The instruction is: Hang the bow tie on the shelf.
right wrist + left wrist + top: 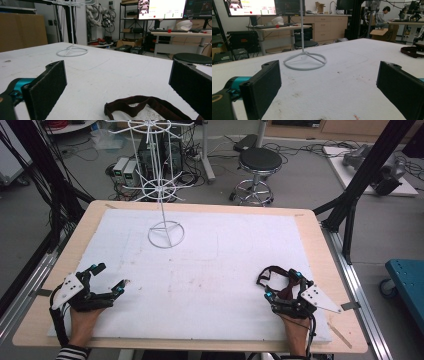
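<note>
Covering most of the wooden table (310, 227) is a white foam sheet (225, 265), scuffed and faintly stained toward the near side, with a bare wood border left all round. A white wire rack (163, 195) stands on its ring base at the far left of the sheet, well apart from both hands. The left gripper (102, 279) rests near the sheet's left edge, its jaws spread wide with nothing between them. The right gripper (284, 285) sits near the right edge, jaws equally wide, with a dark maroon strap (275, 276) lying looped on the sheet between and just ahead of them; neither jaw seems to press on it. The whole middle of the sheet lies open between the hands and the rack.

Beyond the far edge stand a black round stool (259, 162) and a tangle of cables on the grey floor. Black frame posts (370, 167) rise at both sides. A blue cart (407, 275) sits off to the right. From the left gripper view, monitors (252, 7), desks and wooden cabinets (329, 25) line the back wall, and a person (383, 15) sits at a far desk
</note>
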Demonstrator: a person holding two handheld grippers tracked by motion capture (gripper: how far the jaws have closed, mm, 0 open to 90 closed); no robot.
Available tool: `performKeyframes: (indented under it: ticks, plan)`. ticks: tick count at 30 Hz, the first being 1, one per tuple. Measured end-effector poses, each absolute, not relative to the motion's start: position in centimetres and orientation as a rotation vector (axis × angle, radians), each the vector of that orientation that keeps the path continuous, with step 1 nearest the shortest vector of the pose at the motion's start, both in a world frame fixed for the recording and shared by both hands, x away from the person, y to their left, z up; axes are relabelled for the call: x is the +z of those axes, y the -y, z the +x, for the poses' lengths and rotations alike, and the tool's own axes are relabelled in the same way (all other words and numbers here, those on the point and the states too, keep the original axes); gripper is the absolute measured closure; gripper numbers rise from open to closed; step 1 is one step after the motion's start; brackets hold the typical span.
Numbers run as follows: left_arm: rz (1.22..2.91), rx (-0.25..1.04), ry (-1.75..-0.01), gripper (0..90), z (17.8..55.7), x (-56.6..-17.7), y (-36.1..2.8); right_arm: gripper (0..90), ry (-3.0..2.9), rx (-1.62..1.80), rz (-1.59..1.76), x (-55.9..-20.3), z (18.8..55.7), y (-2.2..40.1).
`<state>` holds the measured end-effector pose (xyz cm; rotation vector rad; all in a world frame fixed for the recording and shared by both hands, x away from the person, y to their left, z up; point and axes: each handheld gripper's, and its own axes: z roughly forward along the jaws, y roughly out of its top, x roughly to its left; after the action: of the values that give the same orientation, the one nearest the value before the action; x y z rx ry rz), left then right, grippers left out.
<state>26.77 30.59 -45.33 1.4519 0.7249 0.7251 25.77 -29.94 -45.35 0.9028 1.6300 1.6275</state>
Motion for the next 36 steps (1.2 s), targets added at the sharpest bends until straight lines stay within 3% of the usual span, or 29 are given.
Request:
performKeyframes:
  ticks: [26, 36]
  plan:
    - [1.454, 0.735, -0.719, 6.2, 26.7, -45.3, -30.5, 0.7, -1.633, 1.655, 0.934, -45.2, 26.0, 30.2]
    - [1.454, 0.737, -0.722, 6.2, 26.7, -45.3, -30.5, 0.7, -1.651, 1.619, 0.960, -43.1, 26.1, 31.2]
